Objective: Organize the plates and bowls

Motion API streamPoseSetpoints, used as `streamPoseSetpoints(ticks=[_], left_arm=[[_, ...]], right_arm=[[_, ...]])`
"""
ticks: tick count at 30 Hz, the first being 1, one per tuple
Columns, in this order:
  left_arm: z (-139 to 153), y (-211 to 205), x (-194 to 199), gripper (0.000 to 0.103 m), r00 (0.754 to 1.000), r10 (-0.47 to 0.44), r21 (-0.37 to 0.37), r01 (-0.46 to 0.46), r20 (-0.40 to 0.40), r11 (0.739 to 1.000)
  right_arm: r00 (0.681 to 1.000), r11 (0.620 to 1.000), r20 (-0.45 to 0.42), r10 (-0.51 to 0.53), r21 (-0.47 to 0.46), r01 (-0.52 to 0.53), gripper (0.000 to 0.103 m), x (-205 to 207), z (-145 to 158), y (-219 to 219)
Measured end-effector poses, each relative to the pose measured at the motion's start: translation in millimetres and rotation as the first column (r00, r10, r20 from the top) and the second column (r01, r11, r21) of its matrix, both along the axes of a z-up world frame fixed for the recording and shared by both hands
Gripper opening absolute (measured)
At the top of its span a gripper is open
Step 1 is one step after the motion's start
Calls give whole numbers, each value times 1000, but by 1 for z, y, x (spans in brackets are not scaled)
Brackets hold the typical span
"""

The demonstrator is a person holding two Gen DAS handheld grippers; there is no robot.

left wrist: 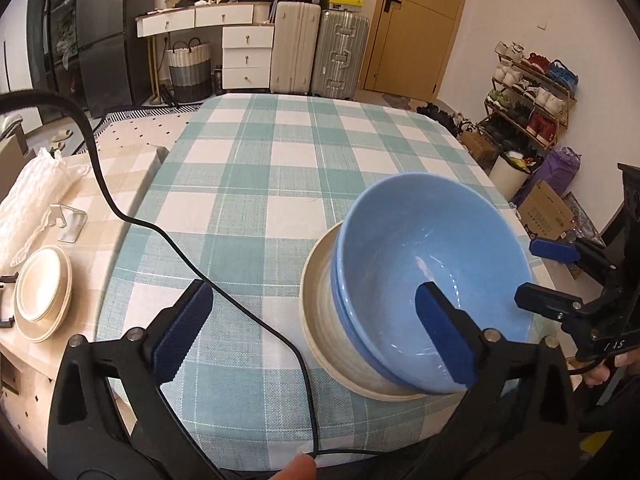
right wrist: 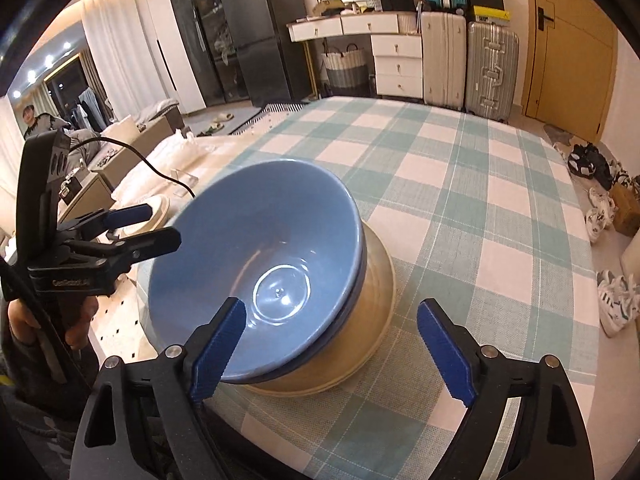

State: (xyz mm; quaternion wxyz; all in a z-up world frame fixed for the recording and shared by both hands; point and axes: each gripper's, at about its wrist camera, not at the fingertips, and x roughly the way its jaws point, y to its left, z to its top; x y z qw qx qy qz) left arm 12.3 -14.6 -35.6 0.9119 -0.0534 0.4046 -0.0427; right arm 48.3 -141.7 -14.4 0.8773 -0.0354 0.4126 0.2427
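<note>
In the left wrist view, the left gripper [left wrist: 316, 334] is seen with its fingers [left wrist: 184, 332] spread wide and nothing held, while the blue bowl [left wrist: 432, 264], nested in a cream bowl [left wrist: 320, 312], is found at lower right on the checked surface [left wrist: 280, 168] and stacked plates [left wrist: 42, 294] at far left. In the right wrist view, the right gripper [right wrist: 340, 354] is likewise shown wide open and empty, with the blue bowl at centre, just beyond its fingers.
</note>
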Motion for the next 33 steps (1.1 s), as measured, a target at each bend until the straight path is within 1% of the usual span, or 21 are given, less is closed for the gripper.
streamPoseSetpoints(ticks=[3, 8, 13, 17, 23, 25, 33], left_arm=[[5, 5, -12, 101, 999, 11, 11, -11, 34, 1000], [10, 13, -30, 101, 996, 34, 22, -36, 78, 999], [15, 23, -49, 101, 989, 70, 41, -76, 127, 996], [14, 30, -60, 101, 985, 95, 50, -104, 145, 993], [11, 40, -70, 101, 980, 120, 45, -128, 158, 991], [10, 42, -72, 101, 979, 122, 53, -132, 164, 990], [2, 45, -71, 101, 969, 140, 73, -158, 203, 985]], right_arm=[[998, 1000, 57, -10, -1, 10, 92, -13, 3, 1], [996, 999, 87, -38, 15, 37, 93, -23, 3, -5], [988, 995, 118, -96, 47, 91, 93, -32, 0, -15], [979, 988, 144, -145, 69, 137, 93, -36, -1, -25], [961, 976, 175, -214, 83, 202, 93, -42, -5, -39], [955, 971, 185, -233, 99, 218, 93, -45, -5, -44], [928, 954, 225, -296, 116, 276, 93, -52, -9, -56]])
